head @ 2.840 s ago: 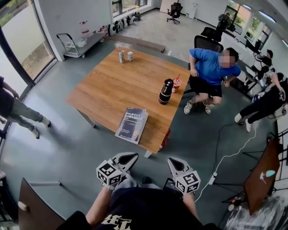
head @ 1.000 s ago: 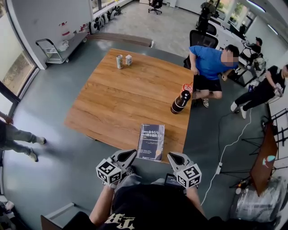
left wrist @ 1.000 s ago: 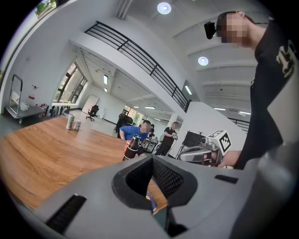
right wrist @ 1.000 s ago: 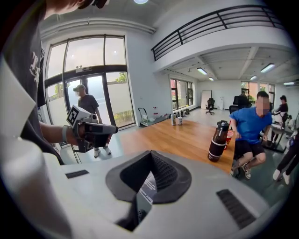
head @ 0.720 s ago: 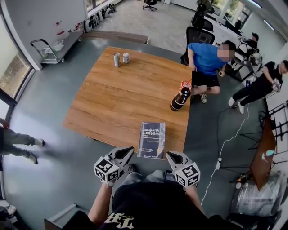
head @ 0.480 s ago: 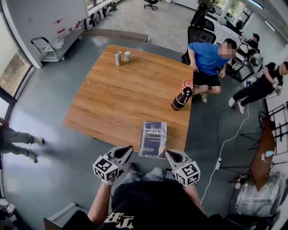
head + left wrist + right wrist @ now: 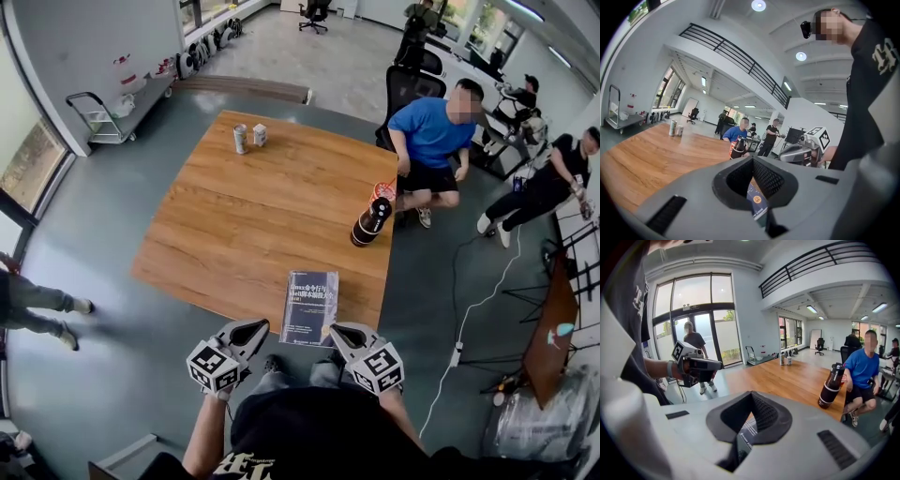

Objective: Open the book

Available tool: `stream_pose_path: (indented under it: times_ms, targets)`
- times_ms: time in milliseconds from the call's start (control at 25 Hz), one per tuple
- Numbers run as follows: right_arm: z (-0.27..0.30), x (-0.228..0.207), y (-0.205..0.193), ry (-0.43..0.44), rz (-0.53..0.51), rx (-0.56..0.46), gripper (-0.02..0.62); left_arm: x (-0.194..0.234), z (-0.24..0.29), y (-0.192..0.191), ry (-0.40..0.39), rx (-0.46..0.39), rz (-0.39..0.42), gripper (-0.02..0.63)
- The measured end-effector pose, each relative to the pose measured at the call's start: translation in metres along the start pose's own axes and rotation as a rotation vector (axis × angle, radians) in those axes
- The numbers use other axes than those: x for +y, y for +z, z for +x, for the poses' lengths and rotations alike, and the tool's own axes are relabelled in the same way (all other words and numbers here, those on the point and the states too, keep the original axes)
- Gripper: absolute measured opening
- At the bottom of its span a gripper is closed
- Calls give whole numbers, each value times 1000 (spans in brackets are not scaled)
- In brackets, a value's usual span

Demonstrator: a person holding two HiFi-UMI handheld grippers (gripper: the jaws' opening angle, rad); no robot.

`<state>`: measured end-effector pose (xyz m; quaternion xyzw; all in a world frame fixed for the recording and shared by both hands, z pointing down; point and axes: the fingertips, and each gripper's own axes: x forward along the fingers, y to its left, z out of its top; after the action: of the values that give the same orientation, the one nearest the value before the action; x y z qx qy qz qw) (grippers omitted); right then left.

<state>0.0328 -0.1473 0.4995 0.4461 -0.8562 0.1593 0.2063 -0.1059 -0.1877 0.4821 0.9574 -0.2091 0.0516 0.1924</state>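
- Book (image 7: pixel 310 307) lies closed and flat, cover up, at the near edge of the table (image 7: pixel 253 216).
- Left gripper (image 7: pixel 262 325) is just beside the book's near left side; right gripper (image 7: pixel 334 330) is over its near right corner. Contact can't be judged.
- Both grippers' jaw tips are pressed together, gripping nothing.
- Bottle (image 7: pixel 368 221) stands beyond the book, well apart.

White lettering is noted on the book (image 7: pixel 310 307), just ahead of the left gripper (image 7: pixel 253 327) and right gripper (image 7: pixel 336 331); none is legible.

A dark bottle (image 7: pixel 367 222) stands near the wooden table's (image 7: pixel 253 216) right edge, two cans (image 7: pixel 240 139) at its far side.
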Motion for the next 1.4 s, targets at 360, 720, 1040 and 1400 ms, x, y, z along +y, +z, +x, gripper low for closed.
stream_pose_path:
  times_ms: [360,720,1040,1400]
  targets:
    - [-35,-57,-8,22,8,-26,-12,-55,67,9,-32,34,40,6]
    - [-71,-107,-28,32,28,-42,-12,-79,116,-1,26,75,15,6]
    - [-93,-133,-51,64,45,-33,-12,-93,152,-24,56,147,-18,6]
    - [-62,-152,-112,146,-20,90,-12,-113,174,-48,107,195,-37,6]
